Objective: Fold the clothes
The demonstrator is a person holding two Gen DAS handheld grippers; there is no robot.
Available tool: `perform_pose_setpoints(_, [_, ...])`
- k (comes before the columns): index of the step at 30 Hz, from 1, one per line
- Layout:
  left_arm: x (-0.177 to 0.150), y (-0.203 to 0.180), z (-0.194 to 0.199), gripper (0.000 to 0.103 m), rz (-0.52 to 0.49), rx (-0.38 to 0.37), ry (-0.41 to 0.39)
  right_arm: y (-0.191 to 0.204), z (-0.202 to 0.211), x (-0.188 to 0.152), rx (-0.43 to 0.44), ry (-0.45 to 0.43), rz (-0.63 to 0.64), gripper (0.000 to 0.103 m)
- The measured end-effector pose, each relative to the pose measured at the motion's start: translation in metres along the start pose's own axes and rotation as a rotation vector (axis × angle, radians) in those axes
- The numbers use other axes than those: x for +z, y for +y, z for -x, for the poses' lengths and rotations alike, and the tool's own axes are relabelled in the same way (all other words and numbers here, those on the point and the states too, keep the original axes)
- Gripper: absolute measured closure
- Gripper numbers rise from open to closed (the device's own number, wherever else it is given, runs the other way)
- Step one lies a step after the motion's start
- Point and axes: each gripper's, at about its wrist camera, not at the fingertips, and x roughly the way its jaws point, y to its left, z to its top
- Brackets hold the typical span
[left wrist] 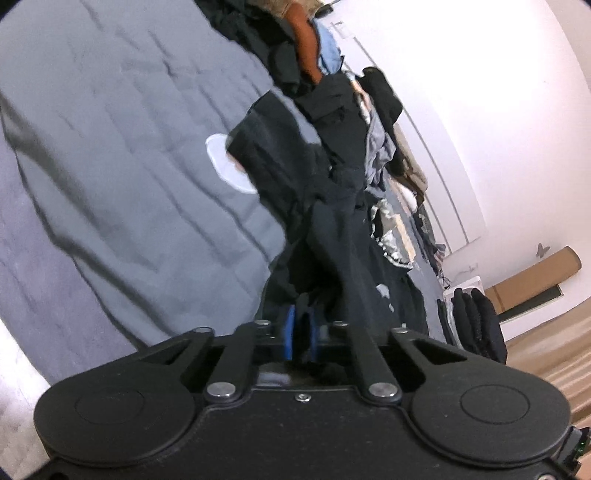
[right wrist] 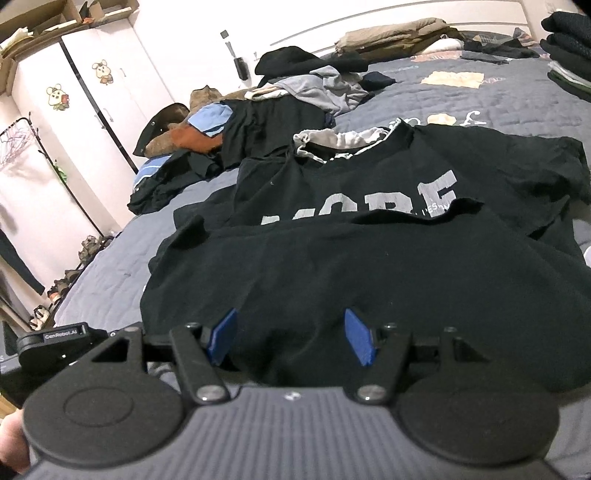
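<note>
**Black shirt pinched on the left, straddled on the right**

The left gripper is seen closed on a fold of the black T-shirt, its blue pads pressed together with dark cloth caught between them; from that pinch the fabric is drawn up into a twisted ridge. The right gripper is held with its jaws apart, one blue pad on each side of the shirt's near hem; the cloth lies between the pads, but whether they touch it cannot be told. The shirt is spread on the grey bedspread, its lower part folded back over large grey lettering on the chest; a grey-and-white garment is seen at its collar. Beyond it, a jumble of unfolded clothes is heaped toward the head of the bed; folded dark garments are stacked at the far right. A white wardrobe with cartoon stickers is set against the far wall.
</note>
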Motion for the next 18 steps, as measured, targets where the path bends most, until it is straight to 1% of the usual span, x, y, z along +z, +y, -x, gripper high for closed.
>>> perform_pose_setpoints(4, [0.015, -0.005, 0.014, 0.102, -0.036, -0.006, -0.053, -0.001, 0.0, 0.0, -0.005, 0.003, -0.005, 0.039])
perform_pose_setpoints(8, [0.023, -0.006, 0.027, 0.103, -0.052, 0.028, -0.108, -0.002, 0.001, 0.0, -0.007, -0.003, -0.007, 0.039])
perform_pose_setpoints(9, [0.028, -0.004, 0.032, 0.103, -0.04, 0.032, -0.13, -0.002, 0.001, 0.0, -0.008, -0.004, -0.007, 0.039])
perform_pose_setpoints(11, [0.04, 0.001, 0.042, 0.103, -0.023, 0.031, -0.143, -0.004, 0.001, 0.0, -0.005, -0.005, -0.014, 0.039])
perform_pose_setpoints(13, [0.046, 0.0, 0.046, 0.103, -0.036, 0.036, -0.129, -0.005, 0.001, 0.0, -0.004, -0.005, -0.016, 0.039])
perform_pose_setpoints(15, [0.043, -0.004, 0.039, 0.103, -0.053, 0.031, -0.058, -0.004, 0.001, 0.001, -0.006, -0.004, -0.017, 0.039])
perform_pose_setpoints(16, [0.04, -0.006, 0.034, 0.1, -0.062, 0.027, -0.017, -0.004, 0.0, 0.001, -0.007, -0.003, -0.018, 0.039])
perform_pose_setpoints(17, [0.035, -0.009, 0.03, 0.098, -0.076, 0.024, 0.008, -0.004, 0.0, 0.002, -0.006, -0.002, -0.021, 0.039])
perform_pose_setpoints(18, [0.029, -0.013, 0.026, 0.09, -0.092, 0.022, 0.023, -0.003, -0.001, 0.002, -0.003, -0.001, -0.022, 0.039])
